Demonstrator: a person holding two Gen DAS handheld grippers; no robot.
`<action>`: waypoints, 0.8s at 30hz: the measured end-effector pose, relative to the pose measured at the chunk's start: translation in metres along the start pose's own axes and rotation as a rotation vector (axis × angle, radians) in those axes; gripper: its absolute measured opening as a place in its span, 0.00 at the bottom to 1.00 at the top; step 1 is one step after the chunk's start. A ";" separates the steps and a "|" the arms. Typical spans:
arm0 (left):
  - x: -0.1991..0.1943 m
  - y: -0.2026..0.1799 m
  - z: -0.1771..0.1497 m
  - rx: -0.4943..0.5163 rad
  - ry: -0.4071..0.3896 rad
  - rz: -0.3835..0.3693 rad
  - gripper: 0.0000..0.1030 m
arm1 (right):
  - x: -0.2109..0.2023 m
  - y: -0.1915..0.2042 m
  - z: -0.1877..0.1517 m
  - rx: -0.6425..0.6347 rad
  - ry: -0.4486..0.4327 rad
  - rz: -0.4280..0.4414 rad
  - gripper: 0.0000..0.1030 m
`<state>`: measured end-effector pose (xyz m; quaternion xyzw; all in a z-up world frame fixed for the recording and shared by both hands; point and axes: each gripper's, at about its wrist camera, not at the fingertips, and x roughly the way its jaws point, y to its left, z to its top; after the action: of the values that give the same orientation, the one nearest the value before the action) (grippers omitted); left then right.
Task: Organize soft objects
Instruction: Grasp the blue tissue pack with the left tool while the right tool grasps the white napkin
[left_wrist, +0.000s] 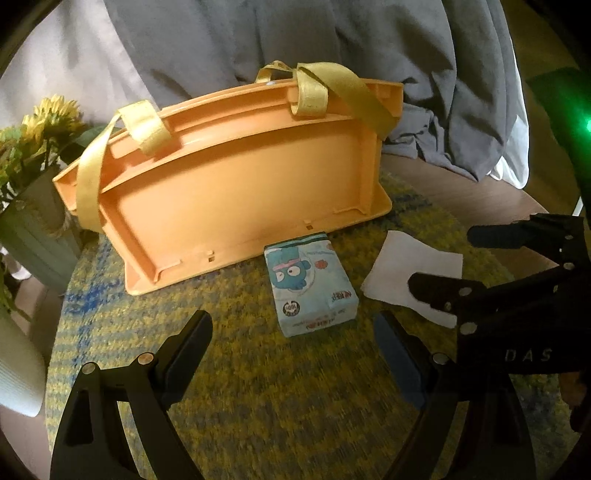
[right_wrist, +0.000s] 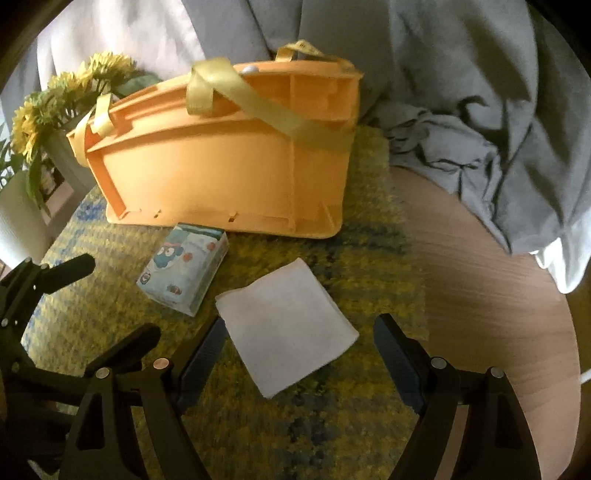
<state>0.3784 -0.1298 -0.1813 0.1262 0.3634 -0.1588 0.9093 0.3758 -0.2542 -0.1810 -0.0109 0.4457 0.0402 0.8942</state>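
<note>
A light blue tissue pack (left_wrist: 312, 286) with a cartoon print lies on the yellow-blue mat, against the front of an orange basket (left_wrist: 229, 188) with yellow straps. A folded white tissue (left_wrist: 406, 273) lies to its right. My left gripper (left_wrist: 295, 350) is open, just in front of the pack. My right gripper (left_wrist: 439, 266) is open and hovers over the tissue. In the right wrist view the tissue (right_wrist: 286, 328) lies between my open right gripper's (right_wrist: 299, 350) fingers, with the pack (right_wrist: 184, 271), the basket (right_wrist: 229, 166) and the left gripper (right_wrist: 110, 299) to the left.
A woven mat (right_wrist: 332, 424) covers a round wooden table (right_wrist: 480, 295). Grey and white cloth (right_wrist: 461, 92) is piled behind the basket. A vase of yellow flowers (left_wrist: 37, 147) stands at the left; it also shows in the right wrist view (right_wrist: 66, 103).
</note>
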 end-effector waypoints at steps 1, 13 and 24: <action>0.002 0.000 0.001 0.003 -0.001 -0.002 0.86 | 0.003 0.000 0.001 0.002 0.012 0.013 0.80; 0.030 -0.011 0.010 0.085 0.059 -0.029 0.86 | 0.028 -0.013 0.002 0.040 0.084 0.041 0.78; 0.039 -0.017 0.018 0.101 0.045 -0.052 0.58 | 0.029 -0.010 0.001 0.017 0.070 0.034 0.27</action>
<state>0.4100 -0.1591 -0.1985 0.1658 0.3784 -0.1975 0.8890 0.3950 -0.2628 -0.2040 0.0028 0.4773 0.0509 0.8773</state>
